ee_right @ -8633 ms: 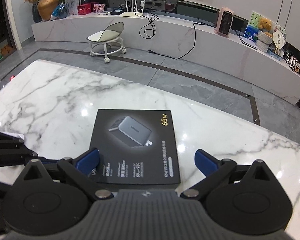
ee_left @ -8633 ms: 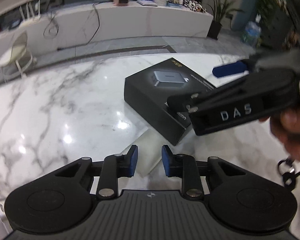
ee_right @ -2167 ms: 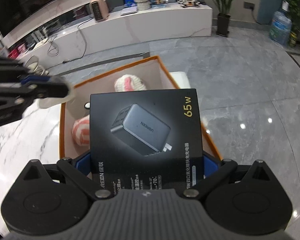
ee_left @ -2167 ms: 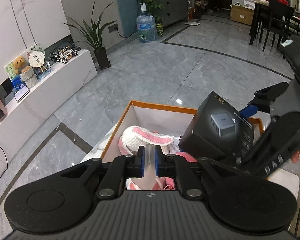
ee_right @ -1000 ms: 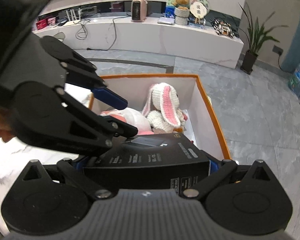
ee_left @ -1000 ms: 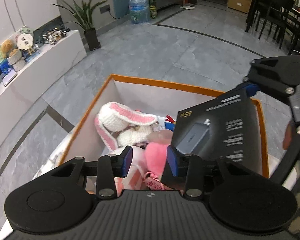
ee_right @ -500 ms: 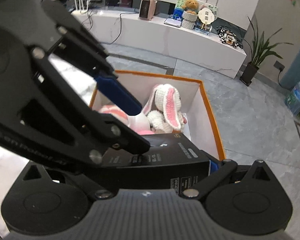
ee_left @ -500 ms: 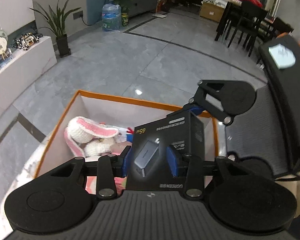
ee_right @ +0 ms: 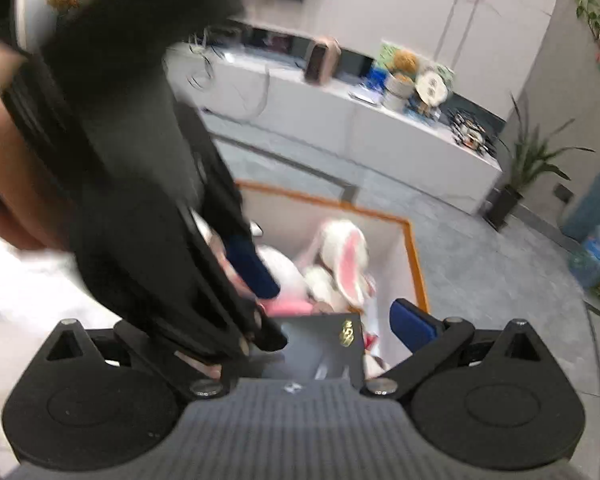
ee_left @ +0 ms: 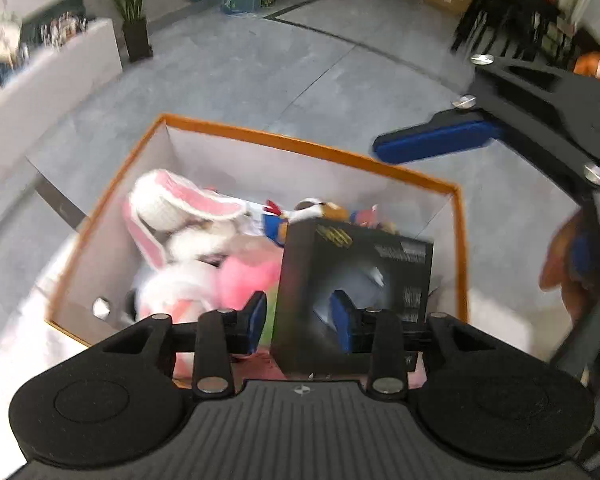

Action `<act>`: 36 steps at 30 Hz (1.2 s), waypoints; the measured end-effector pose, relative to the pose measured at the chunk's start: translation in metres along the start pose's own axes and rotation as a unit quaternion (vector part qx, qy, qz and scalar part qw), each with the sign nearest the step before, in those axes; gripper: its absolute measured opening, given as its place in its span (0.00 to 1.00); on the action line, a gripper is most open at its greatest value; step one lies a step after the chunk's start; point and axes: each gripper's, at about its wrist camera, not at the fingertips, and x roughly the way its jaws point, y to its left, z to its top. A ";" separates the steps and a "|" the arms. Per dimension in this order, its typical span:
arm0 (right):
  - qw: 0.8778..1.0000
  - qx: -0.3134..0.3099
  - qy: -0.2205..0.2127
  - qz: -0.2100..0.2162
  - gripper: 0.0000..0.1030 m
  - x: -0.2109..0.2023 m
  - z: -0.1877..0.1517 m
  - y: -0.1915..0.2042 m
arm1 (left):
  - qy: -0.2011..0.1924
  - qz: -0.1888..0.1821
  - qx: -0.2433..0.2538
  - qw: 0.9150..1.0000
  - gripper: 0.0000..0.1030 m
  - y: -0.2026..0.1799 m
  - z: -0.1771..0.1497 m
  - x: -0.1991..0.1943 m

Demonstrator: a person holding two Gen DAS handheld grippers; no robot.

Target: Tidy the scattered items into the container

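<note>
Black charger box (ee_left: pixel 352 284) stands on edge inside the orange-rimmed container (ee_left: pixel 312 146), against its right wall; gold print on its top corner is too blurred to read; long axis roughly upright. Left gripper (ee_left: pixel 298 316) spread, fingers straddling the box's left edge, not pinching. Right gripper (ee_right: pixel 332 320) spread wide, clear of the box. White-pink plush rabbit (ee_left: pixel 180 216) and pink toy (ee_left: pixel 248 276) crowd the container's left side.

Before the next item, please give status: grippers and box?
Both grippers, left and right, open. Black box in bin, on toys. Nothing blocking.
</note>
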 end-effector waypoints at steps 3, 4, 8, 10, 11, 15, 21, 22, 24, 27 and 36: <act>1.000 0.017 0.017 0.004 1.00 -0.001 0.005 -0.004 | -0.020 0.008 -0.001 1.000 0.40 0.001 -0.001 -0.010; 1.000 0.016 0.024 -0.001 1.00 -0.001 0.003 -0.005 | -0.020 0.005 0.002 1.000 0.40 0.001 -0.001 -0.013; 0.998 0.036 0.053 -0.014 1.00 0.002 -0.005 -0.003 | -0.030 0.005 0.013 0.999 0.47 -0.003 0.000 -0.029; 0.997 0.045 0.064 -0.020 1.00 0.002 -0.008 -0.003 | -0.041 0.008 0.010 0.999 0.55 -0.007 0.001 -0.037; 0.996 0.049 0.069 -0.023 1.00 0.001 -0.009 -0.002 | -0.049 0.012 0.006 0.999 0.60 -0.006 0.001 -0.040; 0.994 0.072 0.075 -0.040 1.00 -0.005 -0.007 -0.001 | -0.070 0.019 0.000 0.997 0.65 -0.007 -0.008 -0.058; 0.983 0.137 0.075 -0.101 1.00 -0.025 -0.002 0.010 | -0.107 0.047 -0.019 0.993 0.81 -0.018 -0.023 -0.091; 0.981 0.144 0.071 -0.107 1.00 -0.030 -0.003 0.015 | -0.116 0.048 -0.024 0.992 0.86 -0.021 -0.026 -0.097; 0.979 0.153 0.067 -0.119 1.00 -0.039 -0.004 0.025 | -0.135 0.054 -0.035 0.989 0.87 -0.028 -0.034 -0.107; 0.970 0.170 0.083 -0.152 1.00 -0.049 -0.006 0.042 | -0.144 0.083 -0.048 0.985 0.88 -0.037 -0.044 -0.117; 0.903 0.350 0.047 -0.247 1.00 -0.080 -0.044 0.069 | -0.137 0.172 -0.137 0.966 0.89 -0.038 -0.086 -0.121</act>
